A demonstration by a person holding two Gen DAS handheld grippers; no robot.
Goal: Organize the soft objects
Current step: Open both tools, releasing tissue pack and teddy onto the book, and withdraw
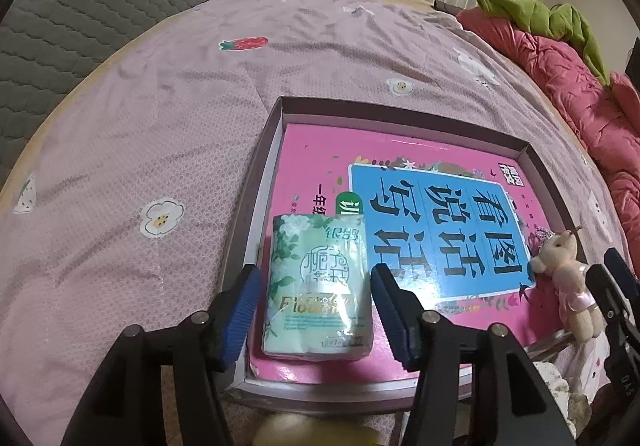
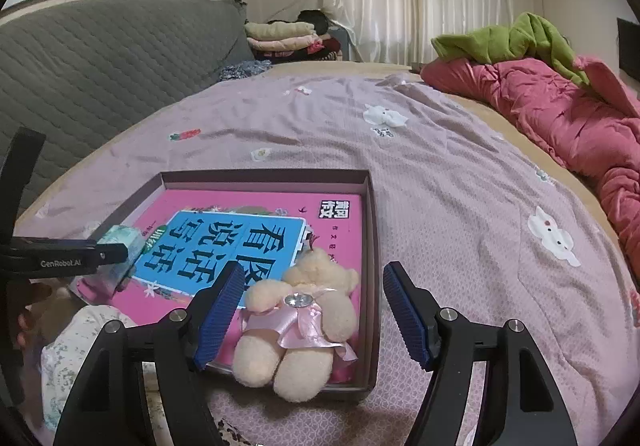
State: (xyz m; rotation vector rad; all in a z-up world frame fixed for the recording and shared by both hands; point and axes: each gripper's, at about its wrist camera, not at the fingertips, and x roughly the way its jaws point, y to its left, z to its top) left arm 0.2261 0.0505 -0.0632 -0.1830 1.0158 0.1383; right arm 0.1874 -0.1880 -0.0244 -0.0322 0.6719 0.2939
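While both soft items already lie in the box, the grippers hang just over them, so the placing looks nearly done.
progress: tissue pack (image 1: 318, 286) and teddy bear (image 2: 298, 320) are both inside the shallow box (image 1: 404, 117); release seems the step in hand, pulling away is left.
left to do: no other loose soft item shows clearly on the bedspread (image 1: 168, 117); a pale blurred shape sits at the near edge below the box, cannot tell what it is.
left gripper (image 1: 316, 310): jaws stand apart either side of the tissue pack, gaps visible, pads not pressing.
right gripper (image 2: 314, 314): jaws wide; bear sits between them, closer to the left pad, not squeezed.
tissue pack: near-left corner of the box, flat on the pink book (image 1: 420, 161); green floral wrap, glossy, slightly puffy.
teddy bear: near-right corner, lying on its back; cream plush, pink satin dress, gem at the chest; legs overhang the box's near wall.
background: pink quilt (image 2: 560, 117) far right, folded clothes far.
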